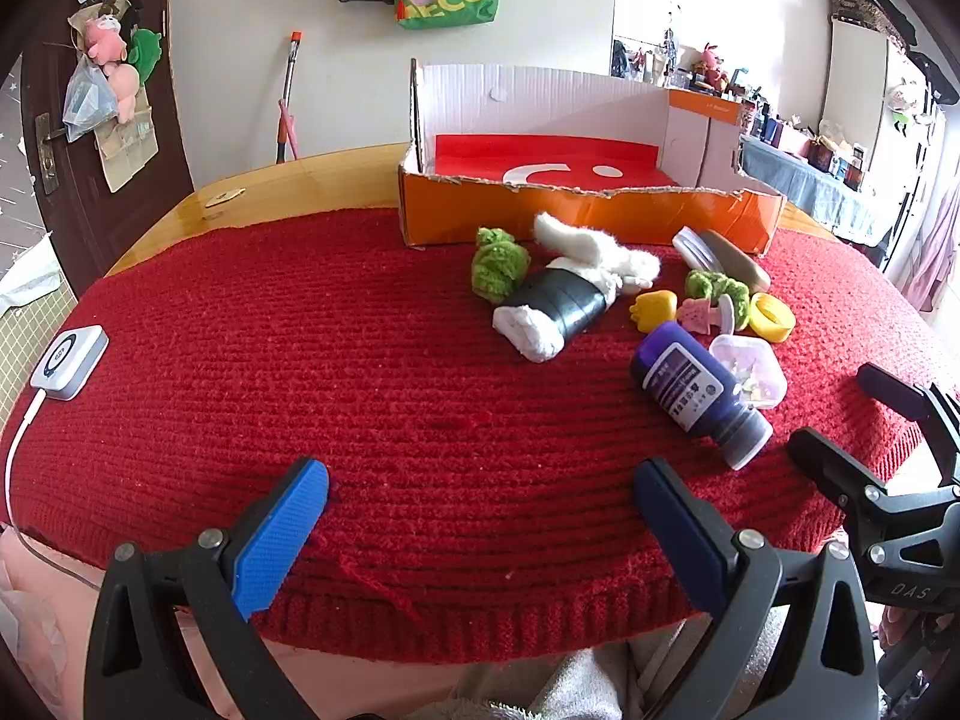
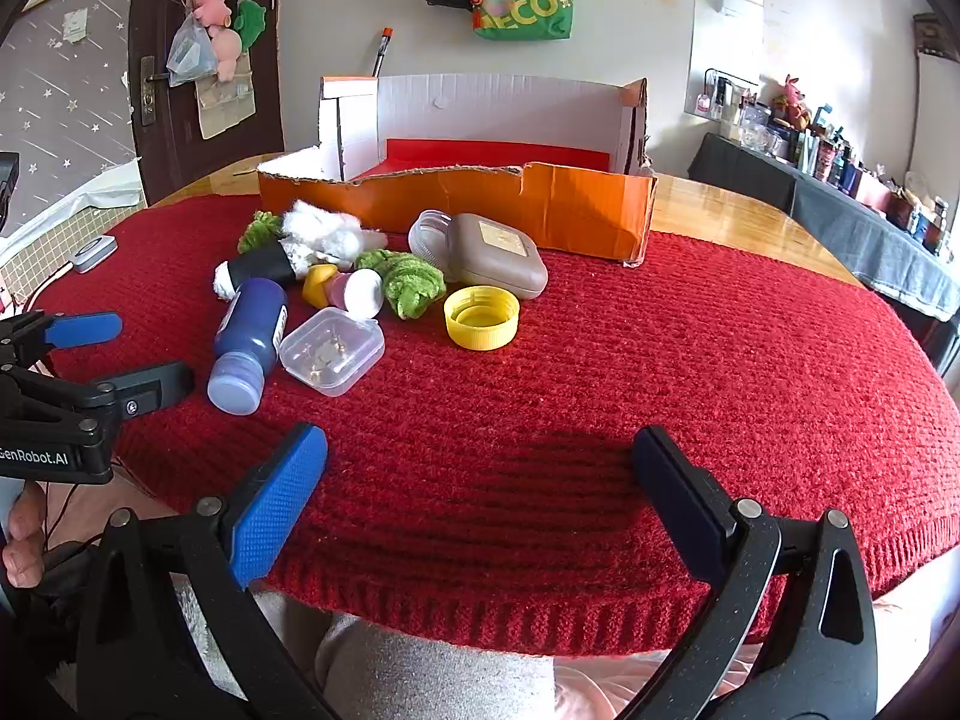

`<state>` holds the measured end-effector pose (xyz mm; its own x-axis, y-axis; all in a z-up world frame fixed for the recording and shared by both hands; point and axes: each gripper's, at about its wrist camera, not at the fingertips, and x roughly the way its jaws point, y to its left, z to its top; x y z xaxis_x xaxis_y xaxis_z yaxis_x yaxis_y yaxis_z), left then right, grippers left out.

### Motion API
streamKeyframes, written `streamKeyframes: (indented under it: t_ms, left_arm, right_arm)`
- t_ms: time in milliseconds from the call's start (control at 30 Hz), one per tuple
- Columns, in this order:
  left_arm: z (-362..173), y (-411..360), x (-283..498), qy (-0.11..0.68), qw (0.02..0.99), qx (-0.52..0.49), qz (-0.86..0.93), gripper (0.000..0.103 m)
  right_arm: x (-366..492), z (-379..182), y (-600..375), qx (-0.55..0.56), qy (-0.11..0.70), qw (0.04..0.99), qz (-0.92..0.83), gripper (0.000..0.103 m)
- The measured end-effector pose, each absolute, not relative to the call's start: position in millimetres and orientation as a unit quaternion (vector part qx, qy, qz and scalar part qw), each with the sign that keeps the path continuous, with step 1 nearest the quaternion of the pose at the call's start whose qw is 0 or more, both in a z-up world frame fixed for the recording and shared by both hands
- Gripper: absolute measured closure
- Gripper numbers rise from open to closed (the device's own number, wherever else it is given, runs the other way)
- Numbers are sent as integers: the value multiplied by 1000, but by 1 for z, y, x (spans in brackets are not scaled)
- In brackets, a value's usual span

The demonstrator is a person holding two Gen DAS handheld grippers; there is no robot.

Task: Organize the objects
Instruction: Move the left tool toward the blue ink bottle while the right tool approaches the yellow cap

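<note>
We hold the left gripper (image 1: pixel 480 516) and the right gripper (image 2: pixel 480 480) over the near edge of the red knitted mat (image 2: pixel 660 372), each with its fingers wide apart and nothing between them; nothing is gripped yet, so we judge the sorting is only about to start. The clutter sits in a loose heap toward the far edge of the mat, just before the orange cardboard box (image 2: pixel 576 204), whose red floor looks bare; nearest us lie the purple bottle (image 2: pixel 249 339) on its side and the clear plastic case (image 2: pixel 332 350), touching; the yellow cap (image 2: pixel 482 318) lies just right of them. The next move probably calls for reaching forward, closing on one piece, likely the bottle, and carrying it over the torn front wall into the box.
</note>
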<state>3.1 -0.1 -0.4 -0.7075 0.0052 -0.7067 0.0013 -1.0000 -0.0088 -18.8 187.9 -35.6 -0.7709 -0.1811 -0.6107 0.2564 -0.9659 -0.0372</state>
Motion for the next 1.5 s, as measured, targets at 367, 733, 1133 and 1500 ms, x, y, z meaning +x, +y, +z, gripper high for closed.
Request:
streamKeyframes:
  t_ms: [367, 733, 1133, 1500]
  left_arm:
    - [3, 1, 4, -7, 15, -382, 924, 2]
    - [18, 28, 15, 27, 83, -366, 926, 10]
    - [18, 48, 6, 55, 122, -365, 921, 14]
    - [11, 51, -11, 77, 126, -359, 922, 14]
  right_arm:
    - [-20, -35, 187, 320, 62, 118, -938, 1]
    - [-19, -29, 183, 323, 74, 143, -932, 23]
    - [-50, -19, 199, 337, 61, 135, -930, 38]
    - [-71, -21, 192, 344, 70, 143, -925, 42]
